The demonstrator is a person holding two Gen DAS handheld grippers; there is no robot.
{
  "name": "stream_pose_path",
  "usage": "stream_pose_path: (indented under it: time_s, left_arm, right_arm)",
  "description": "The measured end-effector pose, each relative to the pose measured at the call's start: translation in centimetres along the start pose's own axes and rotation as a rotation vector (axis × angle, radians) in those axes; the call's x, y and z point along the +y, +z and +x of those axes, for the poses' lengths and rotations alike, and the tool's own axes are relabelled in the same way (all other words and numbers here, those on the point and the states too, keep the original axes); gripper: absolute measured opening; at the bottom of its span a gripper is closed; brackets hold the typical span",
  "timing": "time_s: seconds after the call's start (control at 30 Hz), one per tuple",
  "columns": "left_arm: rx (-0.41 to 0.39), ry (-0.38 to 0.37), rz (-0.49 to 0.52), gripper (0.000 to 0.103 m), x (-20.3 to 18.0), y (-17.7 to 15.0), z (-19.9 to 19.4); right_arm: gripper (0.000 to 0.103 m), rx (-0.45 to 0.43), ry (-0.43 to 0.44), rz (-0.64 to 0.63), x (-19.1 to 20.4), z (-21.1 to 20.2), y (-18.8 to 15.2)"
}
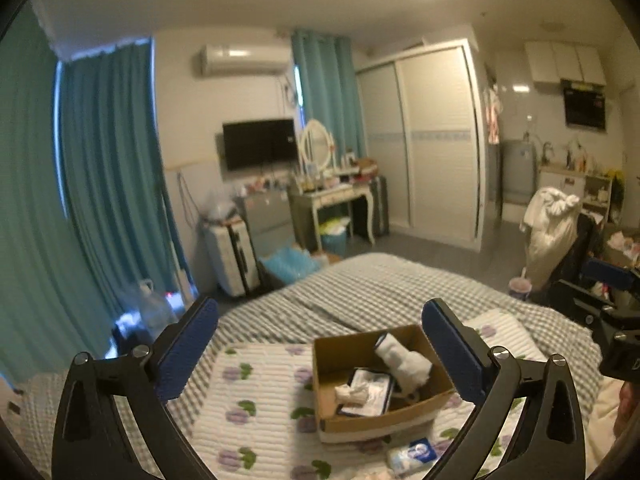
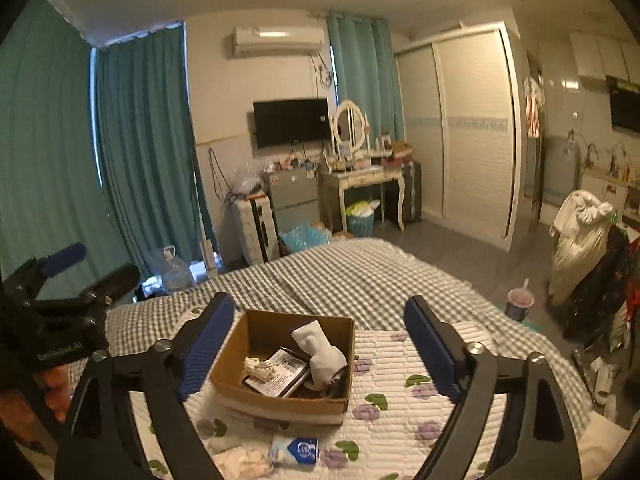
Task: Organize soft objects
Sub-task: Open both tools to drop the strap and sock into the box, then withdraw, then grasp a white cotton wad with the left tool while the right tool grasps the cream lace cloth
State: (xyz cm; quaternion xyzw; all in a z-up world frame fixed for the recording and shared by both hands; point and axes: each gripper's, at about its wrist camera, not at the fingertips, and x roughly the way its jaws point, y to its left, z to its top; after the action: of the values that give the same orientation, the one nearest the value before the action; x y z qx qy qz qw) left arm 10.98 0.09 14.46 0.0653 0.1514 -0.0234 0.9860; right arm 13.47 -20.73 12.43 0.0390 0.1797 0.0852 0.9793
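Both of my hand-held grippers hang over the near end of the bed, each spread wide with nothing between its blue pads. My left hand-held gripper frames the cardboard box from the left side, and my right hand-held gripper frames the same box from the right; neither touches it.

The box sits open on a white quilt printed with purple flowers and green leaves, which lies over a grey checked bedspread. Inside the box a white rolled sock leans toward the right wall, a small cream bundle lies at the left, and between them is a flat dark packet with a white label; its print is too blurred for me to read.

Just in front of the box, on the quilt, lies a blue and white tissue pack with a round blue logo whose lettering I cannot make out. Left of it is a crumpled pale cloth.

White writing runs along the body of my left hand-held gripper in the right wrist view, but it is not legible.

Far across the room are teal curtains, a wall television and a dressing table with an oval mirror.
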Motion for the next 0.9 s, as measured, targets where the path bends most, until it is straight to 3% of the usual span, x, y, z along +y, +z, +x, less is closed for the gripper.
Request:
stream_pose_path:
  time_s: [0.1, 0.3, 0.4, 0.53, 0.73, 0.9]
  left_arm:
    - [0.005, -0.035, -0.018, 0.103, 0.5, -0.2, -2.8]
    - [0.007, -0.002, -0.004, 0.103, 1.1, -2.0, -7.2]
    - [0.023, -0.001, -0.005, 0.103, 1.0, -3.7, -7.6]
    - [0.052, -0.005, 0.016, 0.103, 0.7, -7.2, -7.3]
    - [0.145, 0.013, 0.034, 0.103, 0.4, -13.3, -3.7]
    - [0.271, -0.012, 0.015, 0.103, 0.3, -20.0, 0.7]
  right_arm:
    - [0.096, -0.006, 0.006, -0.03, 0.8, -3.4, -0.1]
    - [0.103, -0.048, 0.048, -0.061, 2.6, -9.1, -1.7]
    - [0.103, -0.018, 0.098, -0.06, 3.7, -10.0, -3.9]
    - [0.103, 0.056, 0.155, -0.011, 4.0, -8.7, -7.3]
    - [0.103, 0.164, 0.082, -0.013, 3.7, -3.2, -13.4]
    - [0.103, 0.27, 0.069, 0.008, 2.8, 2.8, -18.6]
